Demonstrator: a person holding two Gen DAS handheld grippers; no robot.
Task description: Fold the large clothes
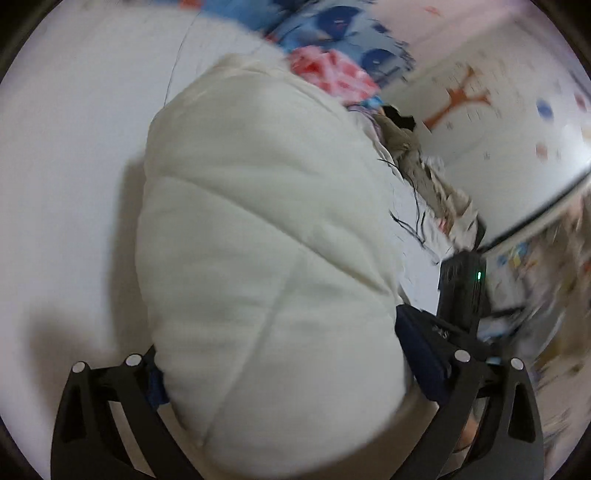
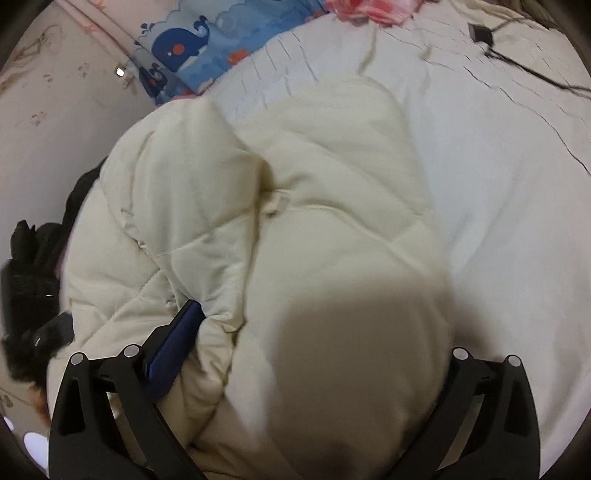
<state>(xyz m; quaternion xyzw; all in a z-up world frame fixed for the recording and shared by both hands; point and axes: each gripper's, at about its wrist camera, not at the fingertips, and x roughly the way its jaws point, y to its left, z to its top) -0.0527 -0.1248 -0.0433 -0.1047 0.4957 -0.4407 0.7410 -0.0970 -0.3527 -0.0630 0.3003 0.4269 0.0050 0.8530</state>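
A cream quilted jacket (image 1: 258, 229) lies bunched on the white bed sheet (image 1: 66, 177) and fills the middle of both wrist views. My left gripper (image 1: 277, 332) stands wide with the jacket's thick end between its blue pads (image 1: 421, 350); the left pad is mostly hidden behind the cloth. In the right wrist view the jacket (image 2: 295, 206) shows a folded sleeve or flap at upper left. My right gripper (image 2: 317, 321) also stands wide. Its left pad (image 2: 173, 347) is bare beside a fold, and a blurred bulge of cloth hides the right one.
A blue whale-print pillow (image 2: 192, 48) and a pink-red cloth (image 2: 369, 7) lie at the bed's head. A black cable with a plug (image 2: 480, 33) trails over the sheet (image 2: 498, 184). A black device with a green light (image 1: 461, 288) is right of the jacket. Dark gear (image 2: 33, 266) sits by the wall.
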